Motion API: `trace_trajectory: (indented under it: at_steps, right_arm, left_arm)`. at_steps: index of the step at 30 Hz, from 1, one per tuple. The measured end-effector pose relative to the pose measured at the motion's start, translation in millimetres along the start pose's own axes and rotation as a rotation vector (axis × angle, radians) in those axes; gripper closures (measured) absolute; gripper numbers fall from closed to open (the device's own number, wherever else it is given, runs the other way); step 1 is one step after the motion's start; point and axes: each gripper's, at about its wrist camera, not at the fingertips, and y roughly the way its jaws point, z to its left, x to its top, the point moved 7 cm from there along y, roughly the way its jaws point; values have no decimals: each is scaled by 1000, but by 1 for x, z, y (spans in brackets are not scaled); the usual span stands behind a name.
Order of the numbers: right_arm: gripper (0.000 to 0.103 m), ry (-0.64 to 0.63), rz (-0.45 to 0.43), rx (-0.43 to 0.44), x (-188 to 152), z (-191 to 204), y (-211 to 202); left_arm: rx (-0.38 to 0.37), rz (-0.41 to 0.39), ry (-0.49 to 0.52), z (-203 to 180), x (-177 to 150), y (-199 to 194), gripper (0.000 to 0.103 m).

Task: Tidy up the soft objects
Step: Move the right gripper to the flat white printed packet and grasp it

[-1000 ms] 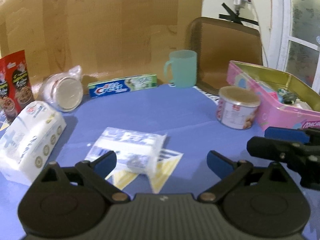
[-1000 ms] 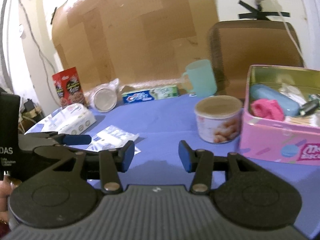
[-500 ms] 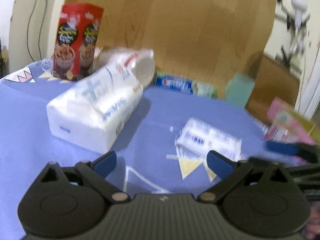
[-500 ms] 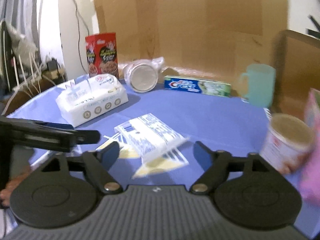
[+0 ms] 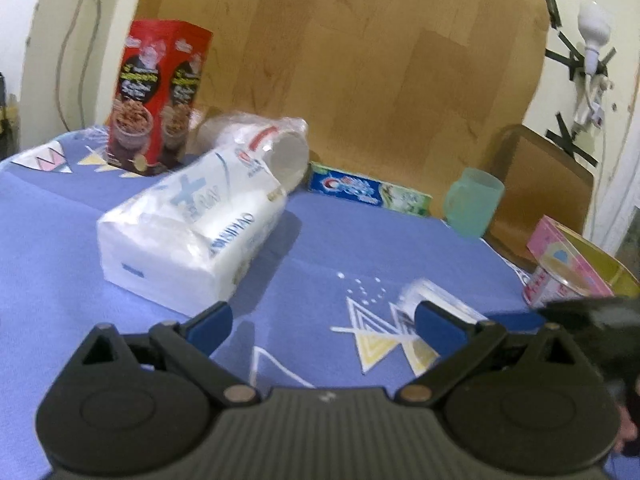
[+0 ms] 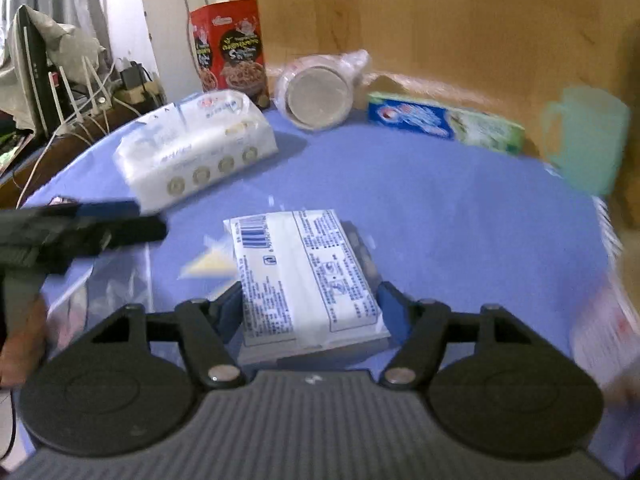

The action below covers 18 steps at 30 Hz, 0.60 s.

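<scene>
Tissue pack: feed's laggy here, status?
Right tongs closing around small pack. Left tongs open, empty. Nothing blocking.

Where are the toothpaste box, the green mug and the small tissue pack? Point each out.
toothpaste box (image 6: 444,122), right wrist view, front face.
green mug (image 5: 474,202), left wrist view, side wall.
small tissue pack (image 6: 308,272), right wrist view, printed top.

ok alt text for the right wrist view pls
The right gripper is closing around a small flat tissue pack lying on a blue tablecloth, one finger on each side. Behind it lie a big tissue pack, a cup stack in plastic, a toothpaste box, a red box and a green mug; the left gripper reaches in from the left.
</scene>
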Motion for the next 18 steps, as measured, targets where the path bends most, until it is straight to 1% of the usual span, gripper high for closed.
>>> trace_trajectory:
  at_steps: [3, 4, 6, 8, 9, 10, 11, 12, 13, 15, 17, 18]
  right_arm:
    - [31, 6, -47, -83, -32, -2, -41]
    - [30, 3, -68, -120, -42, -4, -53]
    - [31, 5, -108, -203, -63, -9, -81]
    - [29, 32, -133, -282, -80, -17, -99]
    - [24, 52, -145, -313, -88, -20, -106]
    - [12, 61, -158, -317, -93, -22, -112]
    - [6, 59, -174, -308, -97, -23, -115]
    - [3, 49, -183, -305, -100, -24, -118]
    - [3, 41, -179, -309, -102, -26, -119]
    - [3, 39, -170, -305, -103, -30, -119]
    - [5, 60, -162, -278, -103, -36, -117]
    - [16, 71, -146, -249, -104, -37, -114]
  left_arm:
    - [-75, 54, 19, -13, -5, 2, 2]
    - [-111, 76, 8, -21, -8, 2, 2]
    - [-252, 146, -52, -47, -17, 4, 2]
    - [-359, 203, -60, -83, -26, 6, 2]
    - [-395, 231, -43, -103, -31, 8, 2]
    - [-423, 256, -26, -119, -36, 8, 2]
    - [-455, 287, -7, -137, -41, 9, 2]
    - [-477, 312, 10, -150, -45, 10, 2]
    - [-487, 336, 30, -162, -50, 11, 2]
    - [-470, 359, 74, -176, -58, 14, 2]
    - [-442, 352, 82, -179, -61, 17, 3]
    - [-436, 355, 74, -180, -60, 19, 4]
